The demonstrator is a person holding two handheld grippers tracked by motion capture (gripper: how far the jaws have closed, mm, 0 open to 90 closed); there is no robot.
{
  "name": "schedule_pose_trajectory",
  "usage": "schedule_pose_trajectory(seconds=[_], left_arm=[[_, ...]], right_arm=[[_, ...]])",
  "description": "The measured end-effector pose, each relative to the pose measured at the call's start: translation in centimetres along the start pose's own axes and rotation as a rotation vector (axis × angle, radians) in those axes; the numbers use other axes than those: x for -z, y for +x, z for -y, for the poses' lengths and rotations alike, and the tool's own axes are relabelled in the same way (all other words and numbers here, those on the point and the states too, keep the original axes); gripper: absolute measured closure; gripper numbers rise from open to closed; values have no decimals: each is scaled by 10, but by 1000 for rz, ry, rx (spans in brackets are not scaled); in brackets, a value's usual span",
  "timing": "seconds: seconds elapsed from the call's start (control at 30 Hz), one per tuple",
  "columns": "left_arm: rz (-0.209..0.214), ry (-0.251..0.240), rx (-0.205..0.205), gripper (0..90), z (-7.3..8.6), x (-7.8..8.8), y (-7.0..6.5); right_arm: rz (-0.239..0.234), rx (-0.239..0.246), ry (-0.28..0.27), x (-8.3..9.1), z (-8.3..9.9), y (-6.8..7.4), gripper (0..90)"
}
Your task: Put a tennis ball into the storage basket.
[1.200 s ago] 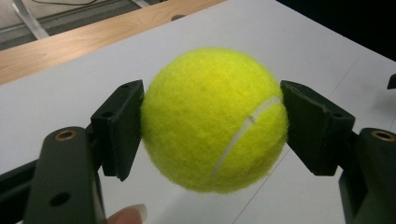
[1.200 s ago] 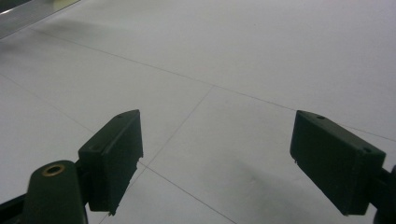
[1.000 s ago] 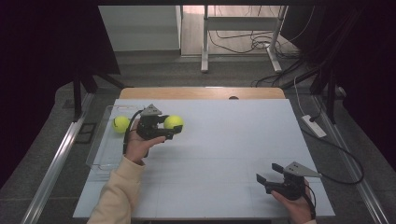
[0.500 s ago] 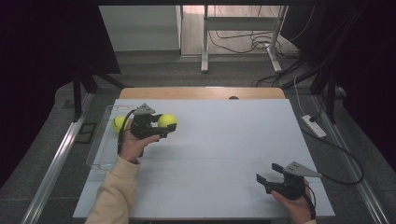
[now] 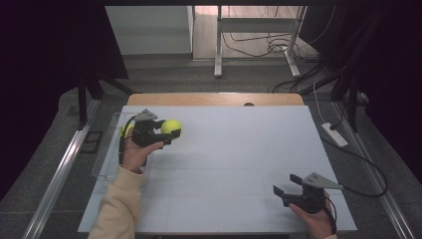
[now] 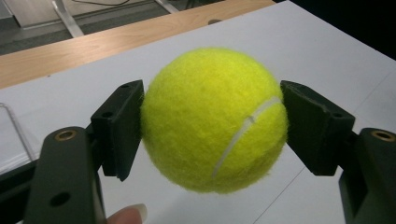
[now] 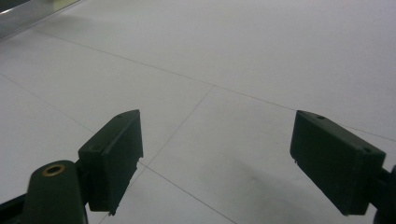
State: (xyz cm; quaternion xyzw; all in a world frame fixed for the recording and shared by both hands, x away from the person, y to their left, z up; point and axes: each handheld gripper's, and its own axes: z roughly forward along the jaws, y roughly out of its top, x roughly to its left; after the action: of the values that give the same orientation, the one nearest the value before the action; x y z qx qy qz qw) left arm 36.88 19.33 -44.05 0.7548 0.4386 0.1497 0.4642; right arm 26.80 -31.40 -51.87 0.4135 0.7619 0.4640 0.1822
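A yellow tennis ball [image 6: 212, 119] sits clamped between the two black jaws of my left gripper [image 5: 170, 133], held just above the white table near its left side. The pads press on both sides of the ball. A second yellow ball [image 5: 126, 130] shows partly behind that gripper, inside a clear plastic tray [image 5: 106, 155] at the table's left edge. My right gripper [image 5: 285, 184] rests low at the table's front right, jaws wide open with bare tabletop between them [image 7: 217, 154].
The white tabletop [image 5: 239, 149] has a wooden strip along its far edge [image 5: 214, 99]. A white power strip [image 5: 334, 134] and cables lie on the floor to the right. Metal rails run along both sides of the table.
My left gripper has carried the tennis ball leftward, closer to the clear tray. The right gripper has stayed where it was.
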Motion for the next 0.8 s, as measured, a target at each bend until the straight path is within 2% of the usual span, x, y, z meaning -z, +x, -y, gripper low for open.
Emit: schedule_pose_trajectory(seconds=[0.8], left_arm=[[-46,-3,44,272,6,11,18]], right_arm=[[-2,0,-2,0,0,0,169]])
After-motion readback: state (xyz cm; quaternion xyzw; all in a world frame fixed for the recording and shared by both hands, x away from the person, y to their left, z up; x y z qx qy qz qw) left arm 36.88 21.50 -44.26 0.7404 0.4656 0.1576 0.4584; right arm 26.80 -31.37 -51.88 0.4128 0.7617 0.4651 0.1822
